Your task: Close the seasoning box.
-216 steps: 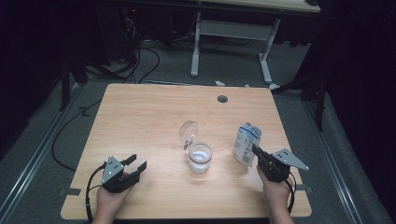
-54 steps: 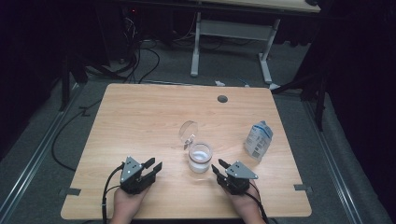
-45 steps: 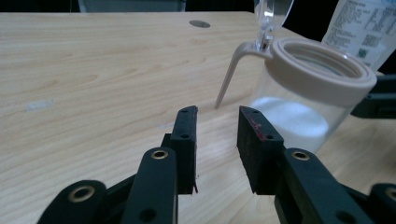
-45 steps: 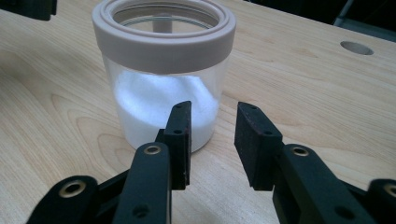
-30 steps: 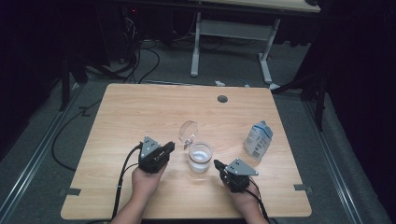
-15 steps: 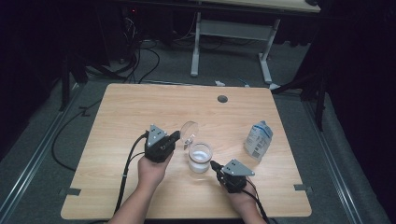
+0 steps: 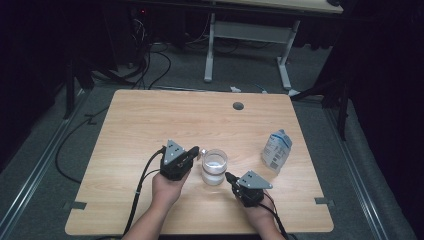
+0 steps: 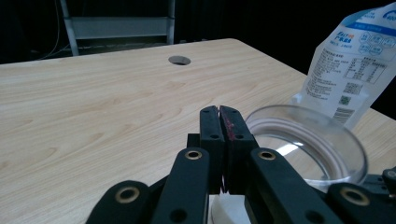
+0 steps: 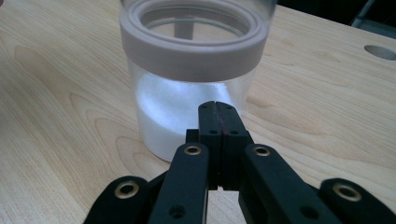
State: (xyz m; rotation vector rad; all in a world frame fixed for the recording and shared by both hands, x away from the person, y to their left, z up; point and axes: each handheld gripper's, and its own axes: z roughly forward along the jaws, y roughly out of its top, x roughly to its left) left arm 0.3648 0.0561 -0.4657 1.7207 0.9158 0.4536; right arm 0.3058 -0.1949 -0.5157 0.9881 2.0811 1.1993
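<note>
Blue-white printed pouch (image 8: 356, 60), writing illegible

- Left gripper (image 8: 219, 122), black jaws pressed together, nothing between them.
- Clear round lid (image 8: 308, 144) just right of jaws, raised above table (image 8: 93, 102).
- White printed pouch (image 8: 355, 60) beyond lid, upright.
- Round hole (image 8: 179, 59) in table, far behind jaws.
</note>
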